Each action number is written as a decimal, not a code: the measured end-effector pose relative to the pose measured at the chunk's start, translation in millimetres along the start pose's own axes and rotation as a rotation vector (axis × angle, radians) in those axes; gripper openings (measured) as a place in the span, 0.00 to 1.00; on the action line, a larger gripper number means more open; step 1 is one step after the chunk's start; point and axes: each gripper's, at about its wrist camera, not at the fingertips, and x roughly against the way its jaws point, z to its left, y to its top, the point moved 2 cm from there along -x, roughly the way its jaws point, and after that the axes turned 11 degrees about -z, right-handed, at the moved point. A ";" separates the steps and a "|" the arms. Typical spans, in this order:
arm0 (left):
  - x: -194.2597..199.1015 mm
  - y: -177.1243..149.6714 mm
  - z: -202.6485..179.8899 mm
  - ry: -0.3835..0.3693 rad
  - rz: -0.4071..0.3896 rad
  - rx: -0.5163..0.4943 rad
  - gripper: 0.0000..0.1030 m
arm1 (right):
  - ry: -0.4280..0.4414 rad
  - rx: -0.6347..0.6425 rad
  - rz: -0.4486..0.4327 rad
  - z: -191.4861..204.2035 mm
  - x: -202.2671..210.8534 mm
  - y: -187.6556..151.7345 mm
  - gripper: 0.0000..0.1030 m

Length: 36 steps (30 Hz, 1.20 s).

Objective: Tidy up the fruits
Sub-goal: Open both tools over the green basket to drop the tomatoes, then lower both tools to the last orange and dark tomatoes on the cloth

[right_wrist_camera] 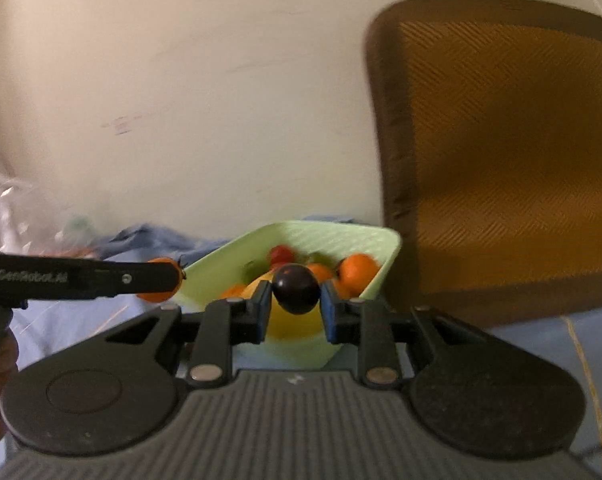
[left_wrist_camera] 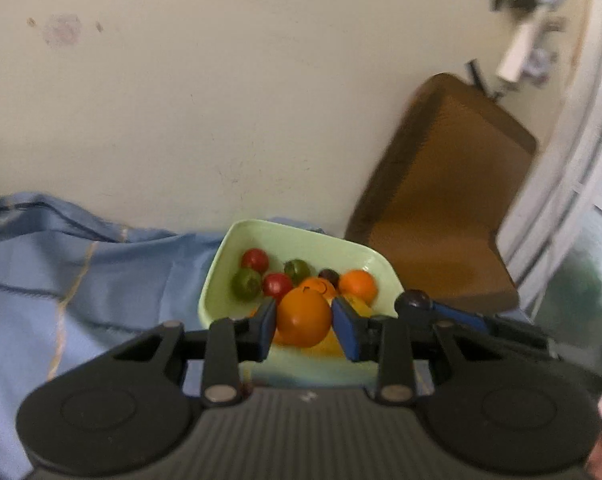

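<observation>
Fruit bowl (left_wrist_camera: 229, 252), pale green, on blue cloth (left_wrist_camera: 101, 280); two pieces lifted above it.
Left gripper (left_wrist_camera: 304, 322) pinches an orange fruit (left_wrist_camera: 304, 318); right gripper (right_wrist_camera: 295, 306) pinches a dark plum (right_wrist_camera: 296, 288). Red, green and orange fruits lie inside the bowl. Brown chair (right_wrist_camera: 501, 152) stands just behind.

I am working in what is looking like a lived-in home room: a scuffed cream wall (left_wrist_camera: 221, 100), a brown mesh office chair (right_wrist_camera: 501, 152), and a rumpled blue cloth (left_wrist_camera: 81, 280) covering the surface.
</observation>
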 end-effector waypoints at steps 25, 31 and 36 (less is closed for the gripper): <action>34.5 -47.5 59.0 -0.035 0.090 0.114 0.60 | 0.298 0.084 0.202 52.3 9.1 -33.1 0.24; 15.5 -50.2 78.0 -0.093 0.088 0.291 0.57 | 0.313 0.204 0.243 68.7 -19.8 -36.4 0.35; 9.6 -54.7 75.8 -0.105 0.102 0.269 0.33 | 0.329 0.268 0.273 77.1 -33.9 -44.3 0.38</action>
